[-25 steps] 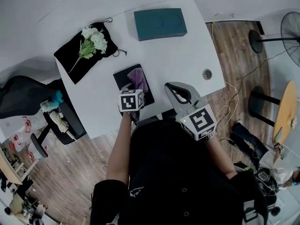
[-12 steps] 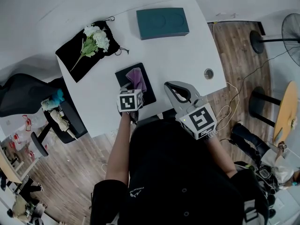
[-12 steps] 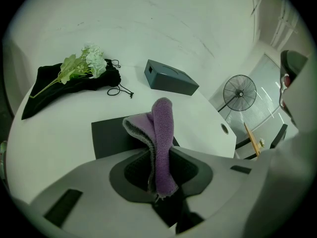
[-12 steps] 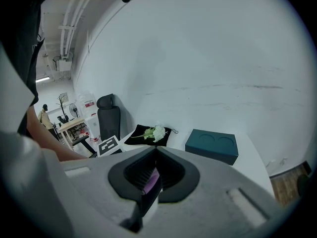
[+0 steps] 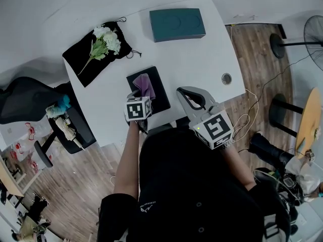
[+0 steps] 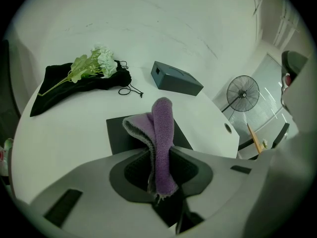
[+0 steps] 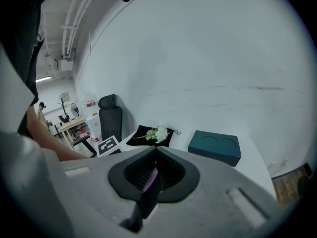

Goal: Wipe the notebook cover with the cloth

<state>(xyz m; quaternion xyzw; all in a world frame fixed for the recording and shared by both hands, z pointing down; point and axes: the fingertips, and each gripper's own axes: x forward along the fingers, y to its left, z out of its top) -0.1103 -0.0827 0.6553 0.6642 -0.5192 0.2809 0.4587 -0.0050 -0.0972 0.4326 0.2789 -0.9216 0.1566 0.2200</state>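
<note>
The notebook [image 5: 161,100] lay mid-frame on the table [image 5: 202,54]. Its long side ran up the frame, leaning a bit left. The cloth [image 5: 147,84] hung over it, pinched tight in the left claw [image 5: 136,94]. The right claw [image 5: 190,99], lower right, was clenched and empty. It would be best to press the cloth flat and rub along the long side.

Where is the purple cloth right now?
The purple cloth is clamped in the left gripper, over the black notebook, near the front edge of the table in the head view.
</note>
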